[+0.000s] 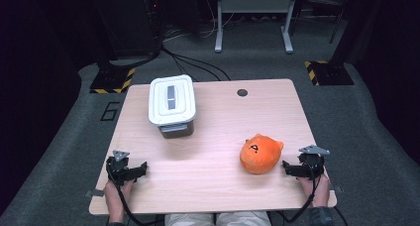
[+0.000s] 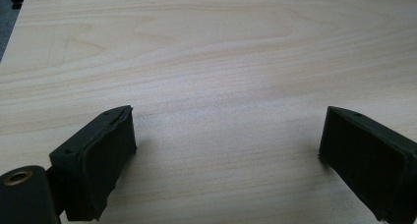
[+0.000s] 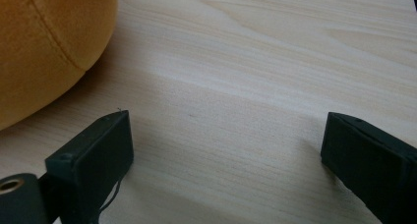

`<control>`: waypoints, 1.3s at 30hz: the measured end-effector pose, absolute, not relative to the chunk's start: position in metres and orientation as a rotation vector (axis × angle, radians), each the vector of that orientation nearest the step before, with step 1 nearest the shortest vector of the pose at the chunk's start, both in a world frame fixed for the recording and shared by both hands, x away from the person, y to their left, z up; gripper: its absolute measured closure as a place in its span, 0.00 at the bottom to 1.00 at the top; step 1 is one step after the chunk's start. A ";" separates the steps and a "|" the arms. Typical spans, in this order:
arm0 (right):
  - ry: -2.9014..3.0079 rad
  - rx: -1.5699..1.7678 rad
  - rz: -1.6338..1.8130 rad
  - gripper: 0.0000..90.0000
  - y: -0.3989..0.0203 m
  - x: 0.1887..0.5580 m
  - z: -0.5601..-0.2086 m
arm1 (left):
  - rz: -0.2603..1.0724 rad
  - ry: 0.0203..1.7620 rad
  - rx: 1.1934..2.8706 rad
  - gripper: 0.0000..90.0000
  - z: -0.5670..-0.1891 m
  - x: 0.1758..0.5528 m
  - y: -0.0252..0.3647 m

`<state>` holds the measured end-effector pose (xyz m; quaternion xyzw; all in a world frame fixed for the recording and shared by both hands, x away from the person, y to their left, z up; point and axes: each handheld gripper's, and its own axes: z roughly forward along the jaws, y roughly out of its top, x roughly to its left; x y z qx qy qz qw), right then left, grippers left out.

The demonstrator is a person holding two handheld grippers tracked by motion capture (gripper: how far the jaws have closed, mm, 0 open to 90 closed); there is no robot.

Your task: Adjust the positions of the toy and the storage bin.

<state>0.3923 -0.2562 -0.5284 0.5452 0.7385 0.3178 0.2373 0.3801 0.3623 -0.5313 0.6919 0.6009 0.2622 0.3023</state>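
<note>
An orange plush toy [image 1: 260,153] with small ears lies on the right part of the wooden table [image 1: 213,137]; its rounded side [image 3: 44,47] fills the upper left of the right gripper view. A white lidded box [image 1: 172,104] with a grey handle stands at the back left. My right gripper [image 1: 292,167] rests open near the right edge, just right of the plush and apart from it. My left gripper [image 1: 136,170] rests open near the left front corner, with bare wood between its jaws [image 2: 226,126].
A round cable hole [image 1: 242,92] sits near the table's far edge. Beyond the table lie grey floor, black cables, yellow-black striped bases [image 1: 113,80] and a white frame's legs [image 1: 252,18]. Wide bare wood spans the table's middle and front.
</note>
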 end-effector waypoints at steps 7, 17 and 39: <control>2.025 1.492 0.871 0.05 -0.256 0.393 -0.529 | 0.699 1.597 1.829 0.07 -0.532 0.380 0.362; 2.029 1.490 0.861 0.02 -0.255 0.393 -0.529 | 0.699 1.600 1.828 0.07 -0.532 0.379 0.362; 2.061 1.512 0.857 0.00 -0.260 0.388 -0.525 | 0.736 1.595 1.842 0.07 -0.531 0.379 0.359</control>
